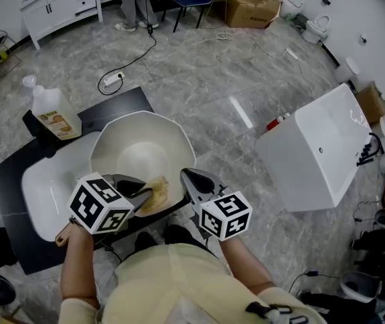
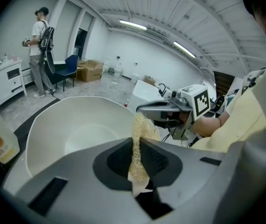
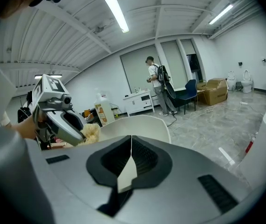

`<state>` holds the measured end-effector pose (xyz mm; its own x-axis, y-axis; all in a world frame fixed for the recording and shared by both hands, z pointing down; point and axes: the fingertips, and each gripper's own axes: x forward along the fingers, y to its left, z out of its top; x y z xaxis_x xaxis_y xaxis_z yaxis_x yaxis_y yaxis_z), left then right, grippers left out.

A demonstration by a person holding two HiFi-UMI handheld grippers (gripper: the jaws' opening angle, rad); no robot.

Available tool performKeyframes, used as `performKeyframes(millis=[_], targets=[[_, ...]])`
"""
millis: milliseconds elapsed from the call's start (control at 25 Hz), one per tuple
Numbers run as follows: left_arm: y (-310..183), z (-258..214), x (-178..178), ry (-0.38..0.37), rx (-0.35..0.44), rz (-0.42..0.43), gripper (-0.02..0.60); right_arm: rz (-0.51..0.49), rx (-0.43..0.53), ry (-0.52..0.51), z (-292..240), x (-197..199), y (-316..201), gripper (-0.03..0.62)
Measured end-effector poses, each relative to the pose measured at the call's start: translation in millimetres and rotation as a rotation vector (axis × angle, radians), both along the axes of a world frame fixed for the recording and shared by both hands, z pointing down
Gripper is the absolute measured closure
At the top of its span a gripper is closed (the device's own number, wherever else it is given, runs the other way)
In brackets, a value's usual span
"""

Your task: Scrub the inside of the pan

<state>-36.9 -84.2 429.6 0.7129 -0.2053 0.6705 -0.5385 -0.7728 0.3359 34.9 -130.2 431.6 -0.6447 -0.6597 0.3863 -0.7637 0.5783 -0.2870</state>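
1. Beige scrub pad [image 1: 157, 189] sits clamped in your left gripper [image 1: 148, 193] at the near rim of the white pan [image 1: 138, 121], centre-left of the head view; your right gripper [image 1: 191, 177] hovers beside it.
2. Left gripper view: your jaws pinch the pad at mid-frame.
3. Right gripper view: your jaws are pressed together, holding nothing.

A low black table [image 1: 121, 105] stands on a grey marbled floor [image 1: 199, 66]. On it, just ahead of the left claw [image 1: 145, 193] and the right claw [image 1: 191, 179], sits a white pan [image 1: 141, 147] with faceted sides. A shallow white basin [image 1: 44, 194] lies to the left of the left claw. A soap bottle [image 1: 56, 113] stands upright ahead of that claw and further left. On the floor, a power strip [image 1: 113, 79] lies beyond the pan, and a big white tub [image 1: 320, 147] rests off to the right of the right claw.
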Motion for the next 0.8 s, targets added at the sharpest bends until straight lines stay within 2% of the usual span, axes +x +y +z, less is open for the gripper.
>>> performKeyframes(millis=[160,360,440,640,720,800], targets=[[-4.8,-8.8,-10.5,0.054,0.026,-0.131,0.541,-0.005,-0.02,-0.033,-0.3,-0.9,1.0,0.577],[-14.1,-24.1,-21.1,0.209,0.028,-0.299,0.541,-0.019,-0.031,-0.058,0.0,-5.1,1.1,0.577],[-17.0,-28.3,-27.3,0.242,0.043,-0.36,0.541,-0.024,-0.033,-0.062,0.3,-5.8,1.4,0.577],[-21.2,-25.0,-47.2,0.207,0.114,-0.471,0.541,-0.022,-0.032,-0.056,2.0,-6.2,2.1,0.577],[-22.2,-21.2,-55.1,0.163,0.135,-0.507,0.541,-0.025,-0.027,-0.052,0.1,-6.9,2.5,0.577],[-23.6,-16.5,-63.9,0.083,0.166,-0.539,0.541,-0.03,-0.022,-0.046,-2.4,-7.3,3.0,0.579]])
